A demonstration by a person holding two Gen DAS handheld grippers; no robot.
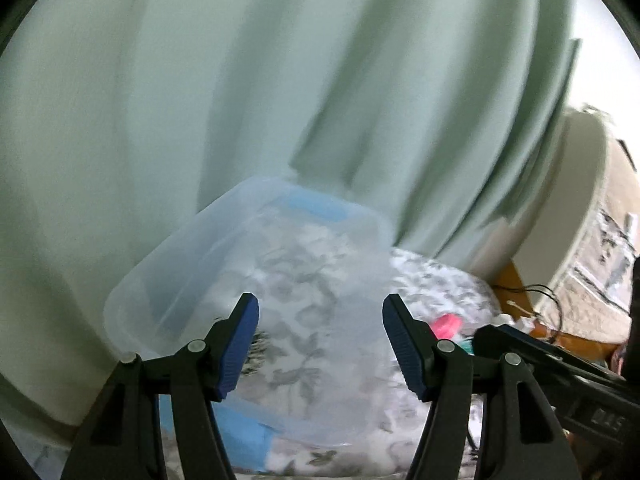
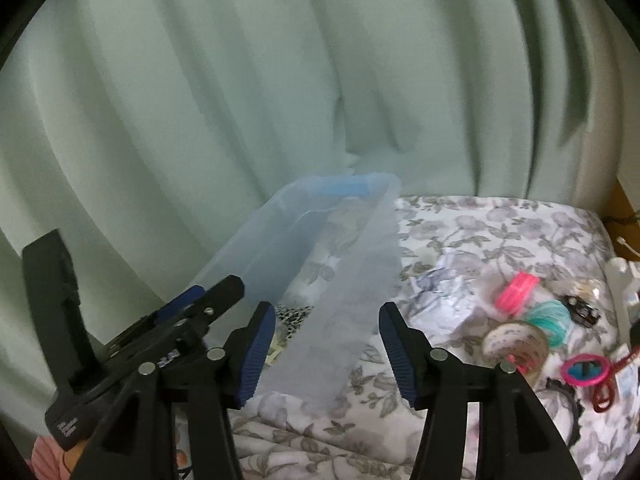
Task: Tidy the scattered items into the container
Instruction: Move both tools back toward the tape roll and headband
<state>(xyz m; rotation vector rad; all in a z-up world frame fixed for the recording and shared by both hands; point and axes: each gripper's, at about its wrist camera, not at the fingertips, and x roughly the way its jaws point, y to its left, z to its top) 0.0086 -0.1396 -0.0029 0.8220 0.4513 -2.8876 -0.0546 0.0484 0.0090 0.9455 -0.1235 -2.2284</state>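
A clear plastic container (image 1: pixel 224 264) with blue handles sits on a floral bedsheet; it also shows in the right wrist view (image 2: pixel 280 248). A leopard-print item (image 2: pixel 294 316) lies inside it. My left gripper (image 1: pixel 320 346) is open and empty over the container's near side. My right gripper (image 2: pixel 327 354) is open and empty beside the container's right wall. Scattered items lie to the right: a pink ring (image 2: pixel 517 288), a teal coil (image 2: pixel 550 318), a tape roll (image 2: pixel 516 344), a small black item (image 2: pixel 582 311), a pink-rimmed item (image 2: pixel 586 369).
A pale green curtain (image 2: pixel 280 100) hangs behind the bed. A white bottle (image 2: pixel 620 280) stands at the right edge. The left gripper's body (image 2: pixel 132 332) shows left of my right gripper. A wooden frame and cables (image 1: pixel 532 296) lie beyond the bed's right side.
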